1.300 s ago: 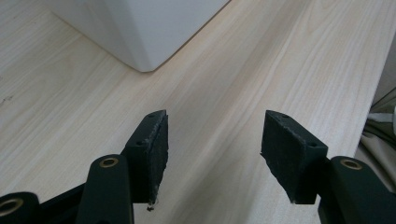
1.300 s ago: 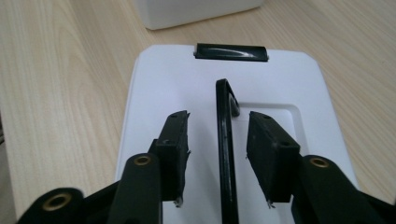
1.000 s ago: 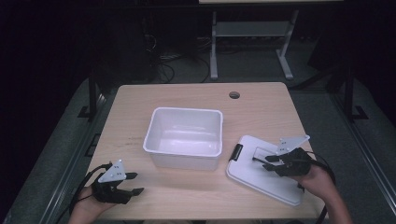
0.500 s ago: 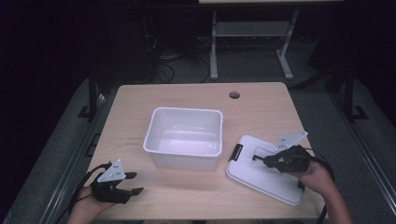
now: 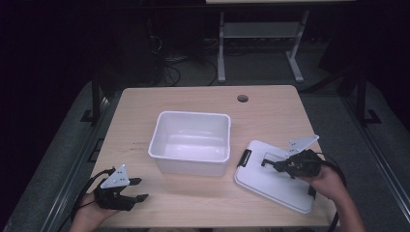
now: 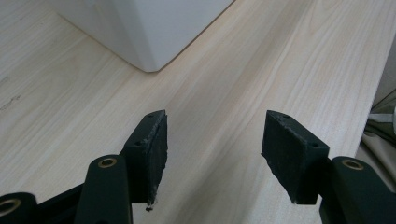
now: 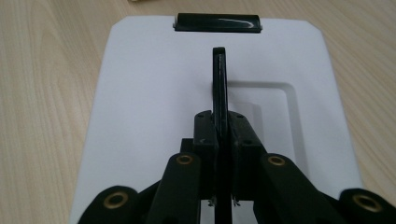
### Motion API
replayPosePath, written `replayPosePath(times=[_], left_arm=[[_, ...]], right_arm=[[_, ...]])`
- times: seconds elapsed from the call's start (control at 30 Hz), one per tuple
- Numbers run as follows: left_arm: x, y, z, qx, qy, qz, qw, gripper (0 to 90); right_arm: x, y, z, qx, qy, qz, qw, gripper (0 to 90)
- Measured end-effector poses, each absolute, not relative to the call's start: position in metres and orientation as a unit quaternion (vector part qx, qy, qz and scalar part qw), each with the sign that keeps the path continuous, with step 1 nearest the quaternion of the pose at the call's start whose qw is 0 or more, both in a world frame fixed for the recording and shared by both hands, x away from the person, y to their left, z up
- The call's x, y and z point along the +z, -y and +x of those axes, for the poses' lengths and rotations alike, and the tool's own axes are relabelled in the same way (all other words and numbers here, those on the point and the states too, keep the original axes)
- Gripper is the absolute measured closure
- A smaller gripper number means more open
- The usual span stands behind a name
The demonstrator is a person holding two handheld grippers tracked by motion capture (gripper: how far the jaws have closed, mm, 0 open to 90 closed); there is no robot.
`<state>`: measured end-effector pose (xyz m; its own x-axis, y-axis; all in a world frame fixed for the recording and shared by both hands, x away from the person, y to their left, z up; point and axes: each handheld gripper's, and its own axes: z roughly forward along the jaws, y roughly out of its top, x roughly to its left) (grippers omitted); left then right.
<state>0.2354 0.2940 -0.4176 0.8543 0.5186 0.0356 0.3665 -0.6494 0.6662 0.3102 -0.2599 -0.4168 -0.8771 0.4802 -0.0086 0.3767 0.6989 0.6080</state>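
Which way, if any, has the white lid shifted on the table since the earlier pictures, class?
No. The white lid lies in the same spot right of the white bin, though the right gripper has just been closing on its black handle.

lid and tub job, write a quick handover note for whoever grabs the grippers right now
Right gripper: jaws have just been closing and are now shut on the black handle of the white lid.
Left gripper: open, nothing between its jaws, resting near the table's front left corner.
Things: white tub open at mid-table; the lid lies flat on the table to the tub's right, a black clip at its far end.
Done: handle gripped.
Left, probably: lift the lid, set it on the tub, fasten the clips.
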Motion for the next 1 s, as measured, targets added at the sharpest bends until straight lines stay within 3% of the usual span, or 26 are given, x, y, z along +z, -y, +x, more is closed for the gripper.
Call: replayPosePath(times=[1.0], left_arm=[[-0.418,-0.298,0.235,0.112,-0.250,0.899,0.343,38.5]], right_arm=[[-0.379,0.262,0.306,0.324,-0.918,0.210,0.090,83.8]])
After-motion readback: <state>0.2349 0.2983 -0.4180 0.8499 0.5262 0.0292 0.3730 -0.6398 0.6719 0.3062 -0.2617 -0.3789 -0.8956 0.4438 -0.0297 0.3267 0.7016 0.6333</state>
